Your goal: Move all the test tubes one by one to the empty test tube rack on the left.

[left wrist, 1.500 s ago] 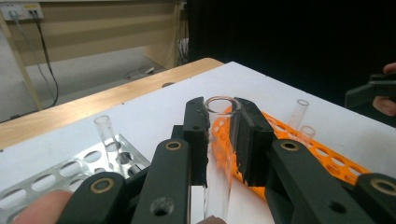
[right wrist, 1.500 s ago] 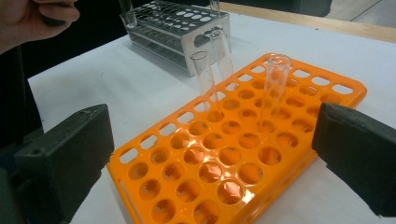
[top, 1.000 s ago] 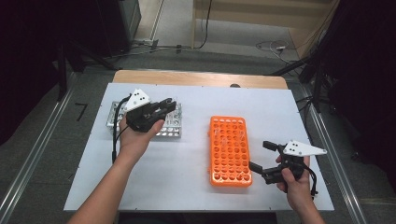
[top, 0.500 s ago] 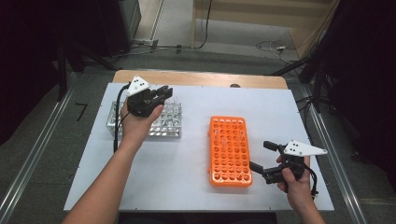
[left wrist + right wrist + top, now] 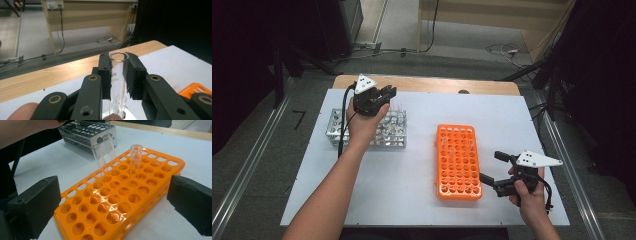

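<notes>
High view: a white table (image 5: 412, 190) on grey floor. The left gripper (image 5: 117, 72) clamps an upright tube (image 5: 117, 75), mouth up. The right gripper (image 5: 492, 167) gapes.

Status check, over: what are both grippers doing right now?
Left gripper shut on glass tube, over clear rack. Right gripper open, idle beside orange rack. Nothing blocking.

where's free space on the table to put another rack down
The widest bare patch lies between the clear rack and the orange rack, running to the near edge of the white table. The far strip behind the orange rack is also bare. Crowded: around the left tool and the right tool.
</notes>
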Tool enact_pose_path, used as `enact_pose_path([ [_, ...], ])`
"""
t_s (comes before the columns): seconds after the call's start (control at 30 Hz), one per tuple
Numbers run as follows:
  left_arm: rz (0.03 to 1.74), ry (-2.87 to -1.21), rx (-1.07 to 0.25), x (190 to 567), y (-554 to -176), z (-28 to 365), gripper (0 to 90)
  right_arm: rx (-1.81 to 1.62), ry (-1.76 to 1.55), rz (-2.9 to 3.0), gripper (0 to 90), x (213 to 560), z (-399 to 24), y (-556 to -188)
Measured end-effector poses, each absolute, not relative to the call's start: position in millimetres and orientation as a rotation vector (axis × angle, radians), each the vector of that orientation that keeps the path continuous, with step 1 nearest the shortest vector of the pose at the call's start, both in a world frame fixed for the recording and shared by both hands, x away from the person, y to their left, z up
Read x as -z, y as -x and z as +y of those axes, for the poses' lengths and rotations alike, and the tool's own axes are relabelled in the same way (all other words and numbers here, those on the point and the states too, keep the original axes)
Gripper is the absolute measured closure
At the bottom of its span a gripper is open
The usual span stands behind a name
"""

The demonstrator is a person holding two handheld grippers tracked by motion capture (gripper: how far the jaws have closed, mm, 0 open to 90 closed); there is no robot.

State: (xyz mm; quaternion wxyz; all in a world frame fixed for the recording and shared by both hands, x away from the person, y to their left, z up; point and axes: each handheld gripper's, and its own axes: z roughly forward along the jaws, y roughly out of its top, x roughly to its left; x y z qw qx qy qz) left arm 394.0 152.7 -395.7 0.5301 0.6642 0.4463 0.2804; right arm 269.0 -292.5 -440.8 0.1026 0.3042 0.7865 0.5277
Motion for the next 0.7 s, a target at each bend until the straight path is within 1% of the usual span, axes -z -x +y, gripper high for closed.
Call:
enact_pose_path([
  [0.27,1.093,-1.576,-0.672,404,-403,152,75.4,-1.557,-0.898,2.323,0.0,441,-292,-269],
  [0.7,1.124,-1.616,-0.653,414,-411,149,75.3,-1.556,-0.902,2.321,0.0,442,-293,-269],
])
